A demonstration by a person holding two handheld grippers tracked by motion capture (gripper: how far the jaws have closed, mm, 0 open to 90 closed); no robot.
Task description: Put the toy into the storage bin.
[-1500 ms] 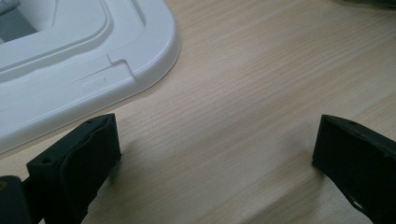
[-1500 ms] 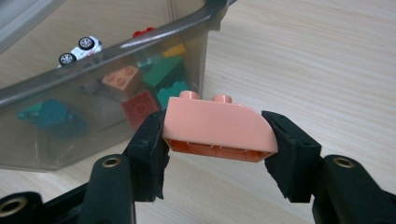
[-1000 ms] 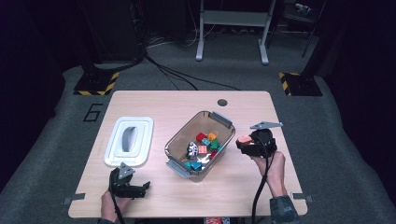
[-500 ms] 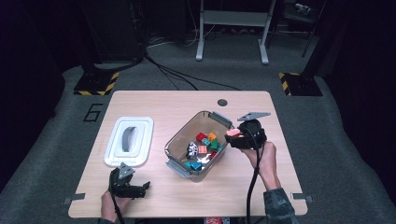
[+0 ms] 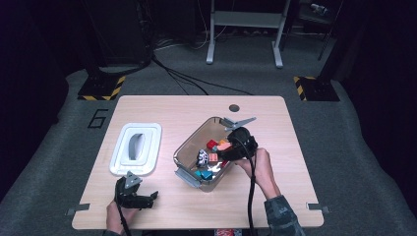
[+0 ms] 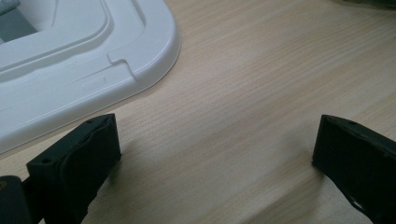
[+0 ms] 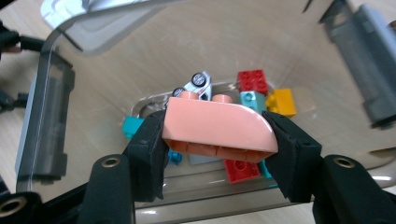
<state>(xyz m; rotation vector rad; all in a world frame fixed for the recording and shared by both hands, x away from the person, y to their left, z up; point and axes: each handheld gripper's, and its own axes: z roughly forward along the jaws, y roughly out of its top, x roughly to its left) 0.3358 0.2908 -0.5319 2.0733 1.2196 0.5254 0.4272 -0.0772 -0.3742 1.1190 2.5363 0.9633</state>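
Right tool [image 7: 219, 140] clenched on a salmon-pink curved brick [image 7: 218, 126], one pad on each short end, so the brick's long axis spans the gap from pad to pad. Two studs up and pointing away from the camera in the right gripper view, hollow underside facing the camera. Held above the clear storage bin [image 5: 189, 147], over its right side in the high view, where the brick [image 5: 224, 146] shows just left of the tool [image 5: 231, 150]. Below it, loose in the bin: red bricks [image 7: 252, 81], an orange brick [image 7: 282, 102], teal pieces and a small wheeled piece [image 7: 192, 87].

Left tool [image 5: 134, 194] released, jaws wide apart with nothing between, resting low on the tabletop [image 5: 196, 110] at the near left edge, just near of the white lid [image 5: 136, 149]. Lid corner [image 6: 84, 60] at upper left in the left gripper view.
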